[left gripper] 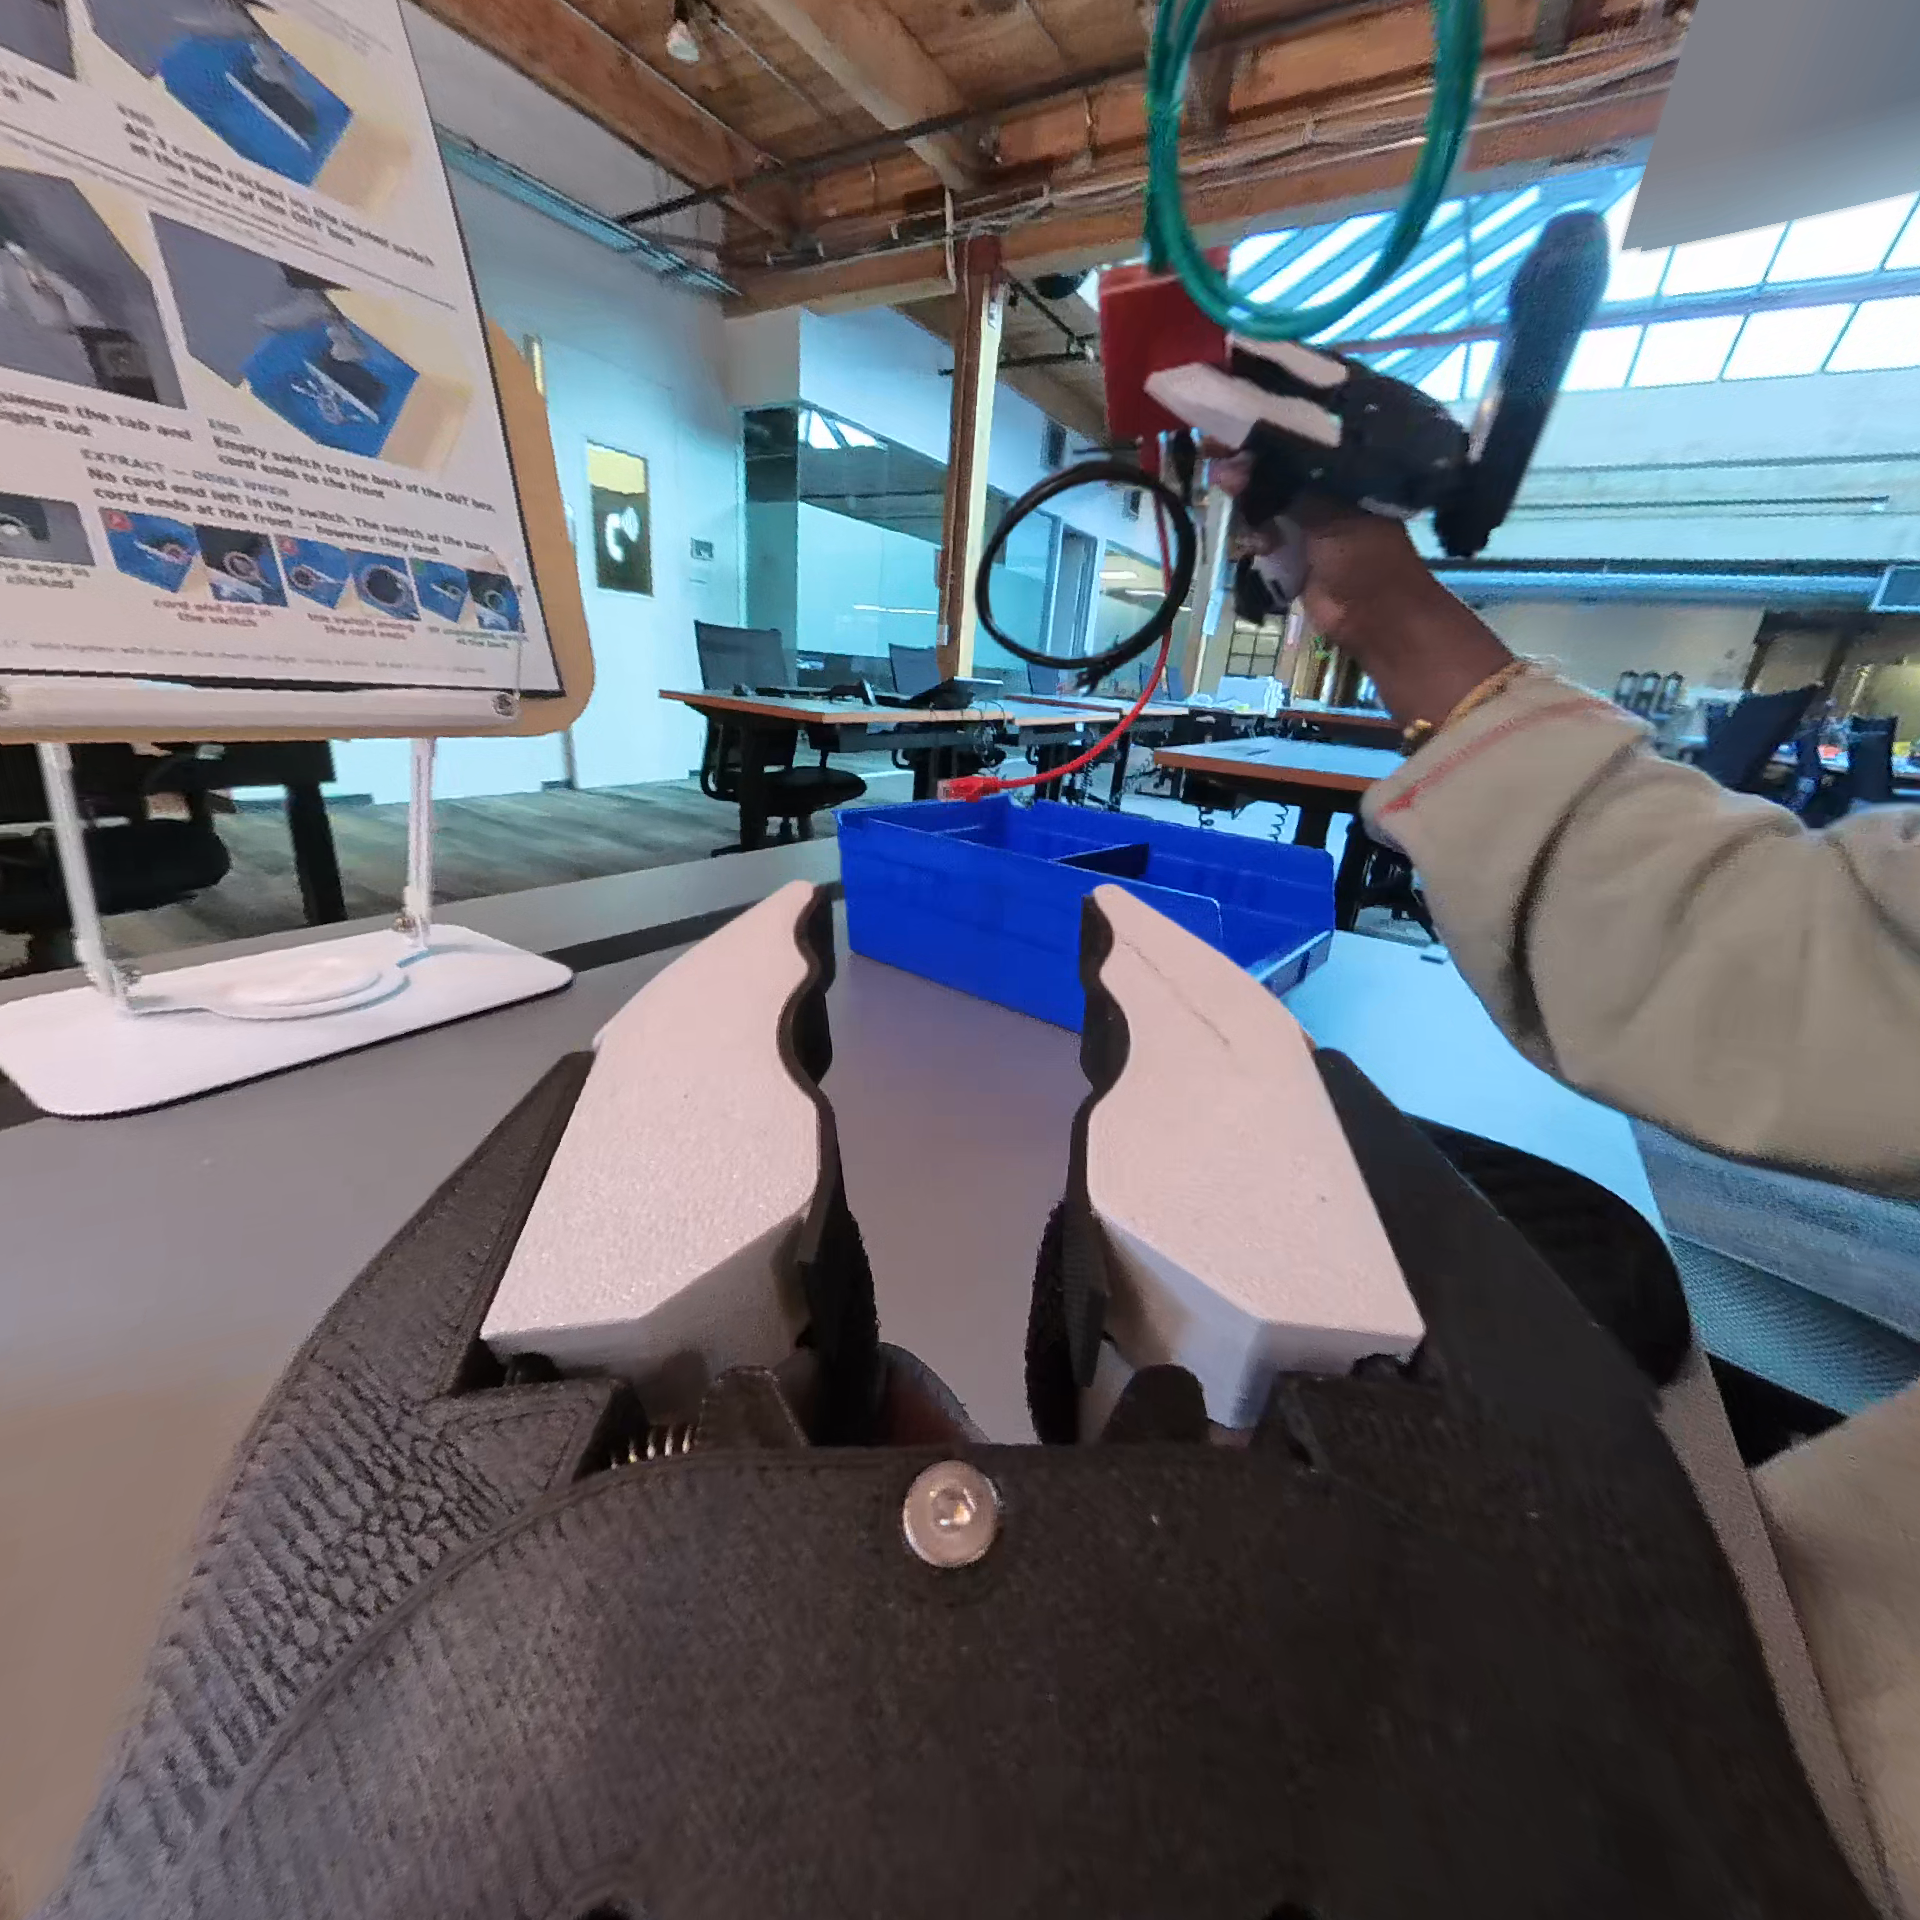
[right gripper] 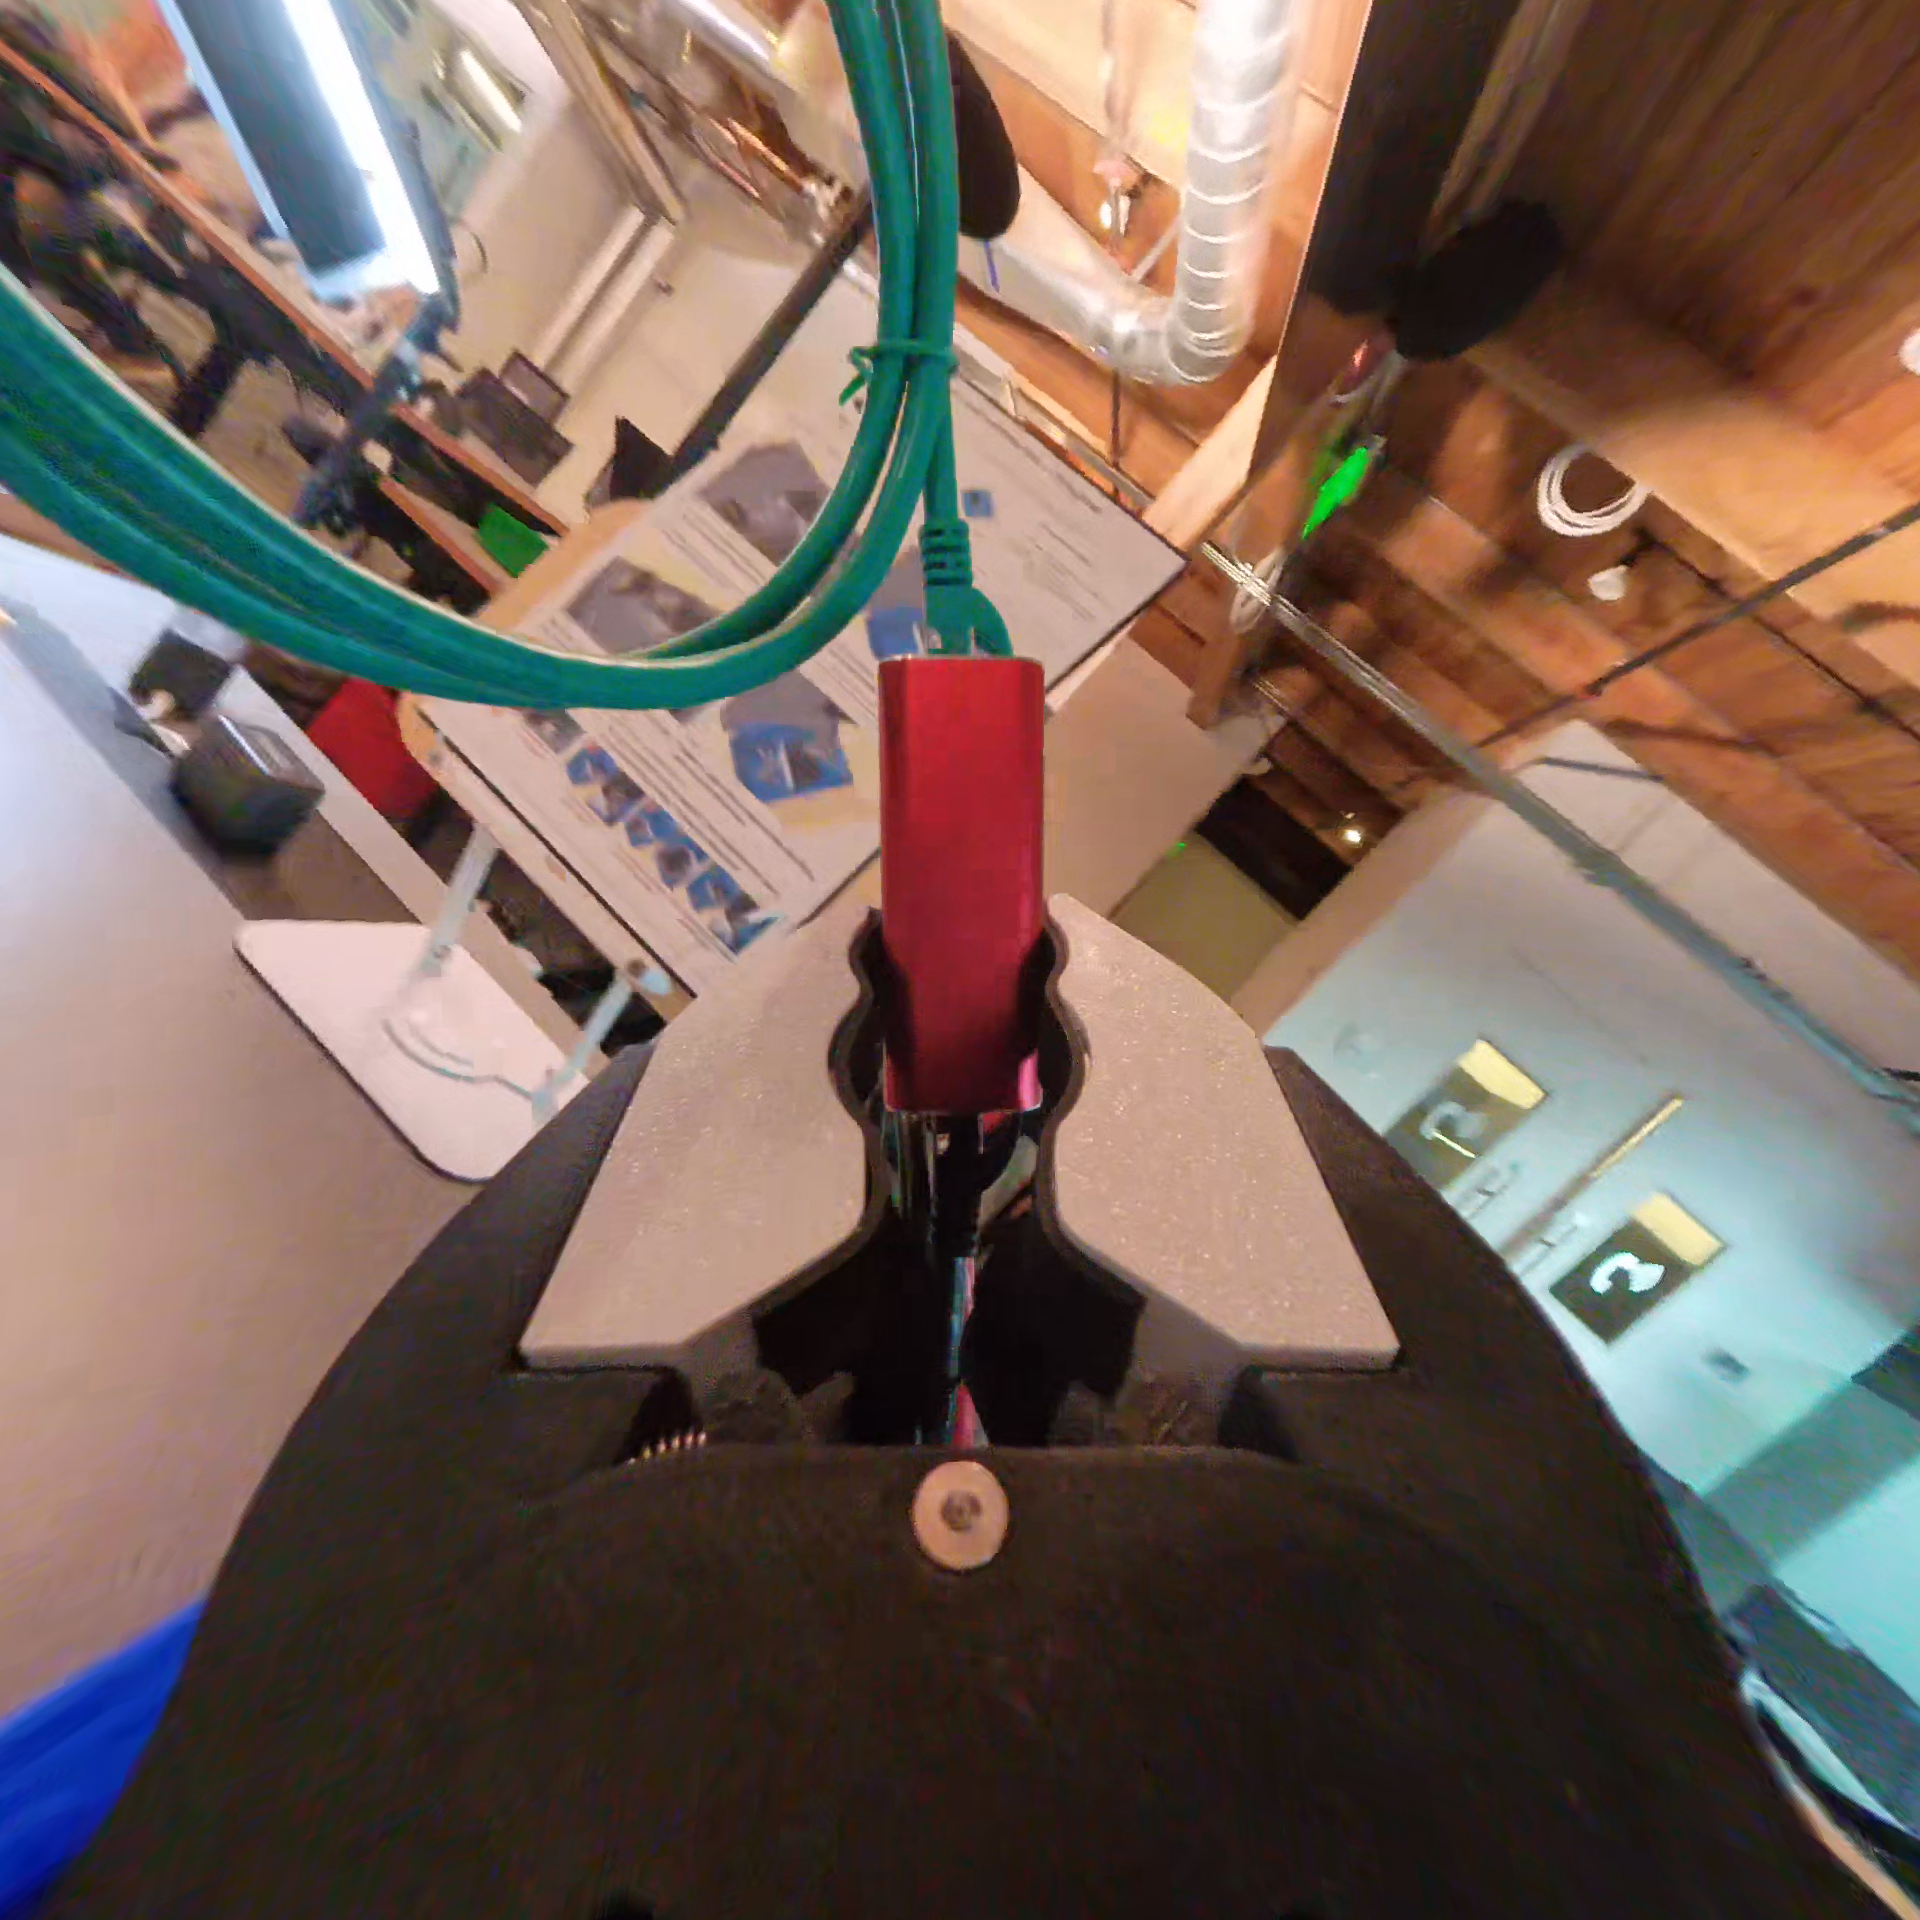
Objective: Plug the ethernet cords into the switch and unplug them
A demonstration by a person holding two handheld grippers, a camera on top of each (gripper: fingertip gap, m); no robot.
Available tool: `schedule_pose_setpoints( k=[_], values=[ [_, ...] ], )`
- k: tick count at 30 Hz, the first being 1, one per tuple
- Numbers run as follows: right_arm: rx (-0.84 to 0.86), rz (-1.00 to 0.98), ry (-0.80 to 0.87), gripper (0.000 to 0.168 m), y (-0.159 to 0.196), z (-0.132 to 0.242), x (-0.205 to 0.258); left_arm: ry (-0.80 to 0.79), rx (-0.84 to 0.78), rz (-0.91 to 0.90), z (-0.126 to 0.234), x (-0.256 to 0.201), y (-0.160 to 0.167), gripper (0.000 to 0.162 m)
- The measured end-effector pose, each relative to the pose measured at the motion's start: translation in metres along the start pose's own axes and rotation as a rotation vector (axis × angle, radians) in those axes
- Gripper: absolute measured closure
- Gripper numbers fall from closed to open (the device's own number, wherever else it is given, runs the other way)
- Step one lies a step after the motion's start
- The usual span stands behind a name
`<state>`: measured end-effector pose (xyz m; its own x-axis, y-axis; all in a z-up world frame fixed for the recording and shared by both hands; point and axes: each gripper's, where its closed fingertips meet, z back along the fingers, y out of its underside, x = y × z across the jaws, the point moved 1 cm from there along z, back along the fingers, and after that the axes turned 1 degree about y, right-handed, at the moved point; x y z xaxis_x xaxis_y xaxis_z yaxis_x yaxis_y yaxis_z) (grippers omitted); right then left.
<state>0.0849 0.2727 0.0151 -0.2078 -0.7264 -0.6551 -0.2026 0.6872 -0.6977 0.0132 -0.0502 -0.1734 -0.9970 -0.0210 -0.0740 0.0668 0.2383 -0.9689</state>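
The left tool (left gripper: pixel 951 935) rests low over the dark counter (left gripper: pixel 208 1247), its two grey fingers (left gripper: pixel 717 1101) standing moderately apart with nothing between them. Just ahead of its fingertips sits a blue bin (left gripper: pixel 997 914) with inner dividers, on the boundary where the dark surface meets a lighter one.

The right tool (right gripper: pixel 961 997) is raised well above the counter and tipped upward toward the wooden ceiling. Its jaws are clamped on the lower part of a red switch (right gripper: pixel 961 852), which stands up between the fingers along their line. A green ethernet cord (right gripper: pixel 312 592) is plugged into the far end of the switch, and its bundled loop, bound with a green tie, curves up and off to the left. At the near end of the switch, between the finger bases, a black plug and some red are visible in shadow.

From the left wrist view the raised right tool (left gripper: pixel 1195 400) shows in a person's hand (left gripper: pixel 1340 582), with a beige sleeve behind it. A black cord (left gripper: pixel 1086 566) hangs below it in a coil, and a red cord (left gripper: pixel 1127 717) trails down until its plug lies just over the far rim of the bin.

To the left on the counter stands an instruction sheet (left gripper: pixel 260 364) on a white-based stand (left gripper: pixel 281 997).
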Motion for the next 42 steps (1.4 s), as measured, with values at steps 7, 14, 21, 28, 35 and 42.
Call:
schedule_pose_setpoints(
  k=[7, 14, 21, 28, 35, 42],
  values=[
    [0.196, 0.034, -0.180, 0.141, 0.111, 0.006, 0.005, -0.035, 0.111, -0.080, -0.005, 0.000, 0.019, 0.118],
    [0.527, -0.185, -0.327, 0.141, 0.204, 0.025, 0.038, 0.011, 0.140, -0.104, -0.006, -0.007, 0.025, 0.118],
    [0.793, -0.209, -0.551, 0.140, 0.232, 0.023, 0.075, 0.007, 0.140, -0.121, -0.005, -0.007, 0.026, 0.118],
    [0.993, -0.372, -0.703, 0.139, 0.254, 0.026, 0.107, 0.001, 0.156, -0.143, -0.005, -0.007, 0.029, 0.119],
    [1.101, -0.527, -0.723, 0.139, 0.265, 0.032, 0.115, 0.023, 0.161, -0.162, -0.006, -0.013, 0.029, 0.119],
    [1.230, -0.685, -0.757, 0.125, 0.280, 0.042, 0.132, 0.018, 0.152, -0.179, -0.004, -0.015, 0.027, 0.120]
  ],
)
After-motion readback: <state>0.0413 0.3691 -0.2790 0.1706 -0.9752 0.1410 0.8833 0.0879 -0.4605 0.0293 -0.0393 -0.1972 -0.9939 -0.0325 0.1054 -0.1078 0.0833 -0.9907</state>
